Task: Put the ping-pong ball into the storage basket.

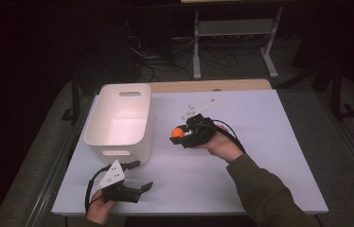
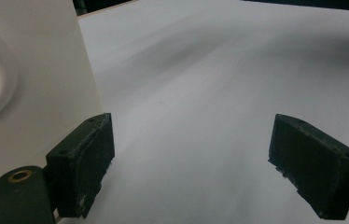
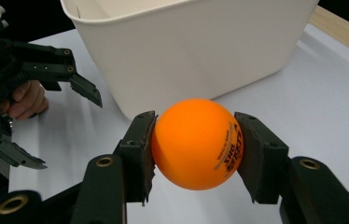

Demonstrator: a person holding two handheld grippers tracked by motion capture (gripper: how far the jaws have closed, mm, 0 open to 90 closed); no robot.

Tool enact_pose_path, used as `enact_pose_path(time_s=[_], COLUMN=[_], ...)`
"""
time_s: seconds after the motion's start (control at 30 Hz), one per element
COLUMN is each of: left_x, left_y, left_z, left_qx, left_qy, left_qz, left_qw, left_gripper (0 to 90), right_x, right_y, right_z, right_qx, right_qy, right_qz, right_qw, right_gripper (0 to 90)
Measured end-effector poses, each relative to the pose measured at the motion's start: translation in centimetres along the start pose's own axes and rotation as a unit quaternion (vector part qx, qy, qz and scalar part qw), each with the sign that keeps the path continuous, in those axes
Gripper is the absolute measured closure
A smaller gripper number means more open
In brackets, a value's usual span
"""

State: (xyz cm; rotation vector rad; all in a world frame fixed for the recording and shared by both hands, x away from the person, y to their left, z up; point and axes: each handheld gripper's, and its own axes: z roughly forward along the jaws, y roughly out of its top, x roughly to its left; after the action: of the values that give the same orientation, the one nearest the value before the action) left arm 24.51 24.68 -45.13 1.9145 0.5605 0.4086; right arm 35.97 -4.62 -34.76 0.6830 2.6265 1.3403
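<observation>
Sitting clamped between the two black jaws of the right gripper (image 3: pixel 196 149), the orange ball (image 3: pixel 196 142) fills the lower centre of the right gripper view, black lettering on its right flank. In the high view the ball (image 1: pixel 178 132) shows just left of centre, at the tip of the right gripper (image 1: pixel 181 136), raised off the white bench (image 1: pixel 260 156) and just right of the white tub (image 1: pixel 120 118). The tub (image 3: pixel 200 42) spans the top of the right gripper view, close behind the ball. At the lower left of the high view the left gripper (image 1: pixel 139 175) rests near the bench's front edge, its jaws spread wide with only bare bench between them. The left gripper view has the tub's wall (image 2: pixel 37 84) at its left edge.
</observation>
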Motion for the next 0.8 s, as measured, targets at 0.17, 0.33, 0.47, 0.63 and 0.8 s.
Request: enact_pose_path(time_s=[0.17,0.33,0.47,0.63,0.8], left_x=[0.0,0.0,0.0,0.0,0.0], left_y=[0.0,0.0,0.0,0.0,0.0], left_z=[0.0,0.0,0.0,0.0,0.0], left_qx=[0.0,0.002,0.0,0.001,0.001], left_qy=[0.0,0.001,0.0,0.0,0.001], left_qz=[0.0,0.0,0.0,0.0,0.001], left_qw=[1.0,1.0,1.0,1.0,1.0], left_gripper=[14.2,14.1,14.2,14.2,14.1], right_x=[-0.1,0.0,0.0,0.0,0.0], right_y=[0.7,1.4,2.0,2.7,3.4], right_z=[-0.2,-0.4,-0.4,-0.4,-0.2], right_qx=[-0.004,-0.005,-0.006,-0.009,-0.013], right_qy=[0.0,0.001,0.001,0.004,0.005], right_qz=[-0.001,-0.003,-0.007,-0.009,-0.011], right_qw=[1.0,1.0,1.0,0.9999,0.9998], right_gripper=[49.7,49.8,49.7,49.7,49.7])
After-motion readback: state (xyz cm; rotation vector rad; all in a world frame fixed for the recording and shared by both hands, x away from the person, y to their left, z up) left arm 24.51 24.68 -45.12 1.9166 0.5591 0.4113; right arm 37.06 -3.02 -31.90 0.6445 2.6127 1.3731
